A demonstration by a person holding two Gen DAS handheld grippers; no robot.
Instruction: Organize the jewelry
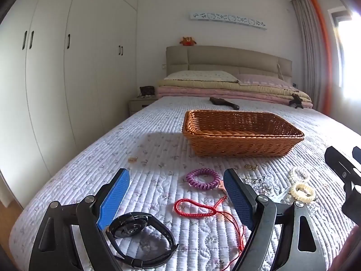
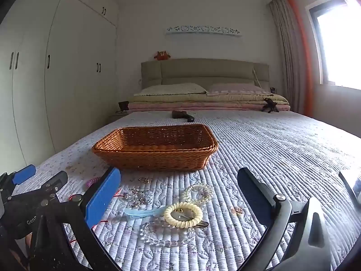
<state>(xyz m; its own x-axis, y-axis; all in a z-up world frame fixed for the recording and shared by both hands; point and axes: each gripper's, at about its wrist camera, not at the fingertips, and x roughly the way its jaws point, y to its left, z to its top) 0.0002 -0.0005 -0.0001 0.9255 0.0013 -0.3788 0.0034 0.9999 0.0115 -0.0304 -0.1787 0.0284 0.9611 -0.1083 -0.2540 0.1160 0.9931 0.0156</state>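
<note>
A brown wicker basket [image 1: 242,133] stands on the quilted bed, also in the right wrist view [image 2: 155,149]. My left gripper [image 1: 176,180] is open above a black watch [image 1: 140,237], a red cord bracelet [image 1: 194,207] and a purple coil band [image 1: 203,178]. My right gripper [image 2: 178,180] is open above a cream coil band [image 2: 183,214], a clear coil band [image 2: 198,193], a clear bead bracelet [image 2: 167,234], a blue hair clip [image 2: 144,212] and sparkly crystal pieces [image 2: 138,197]. The cream band [image 1: 302,192] lies right of the left gripper.
Small gold earrings [image 1: 251,166] lie in front of the basket, and a small amber piece [image 1: 132,159] lies to the left. A dark object [image 1: 224,103] lies farther up the bed. Folded blankets and pillows [image 1: 225,85] are at the headboard. Wardrobes [image 1: 67,67] stand to the left.
</note>
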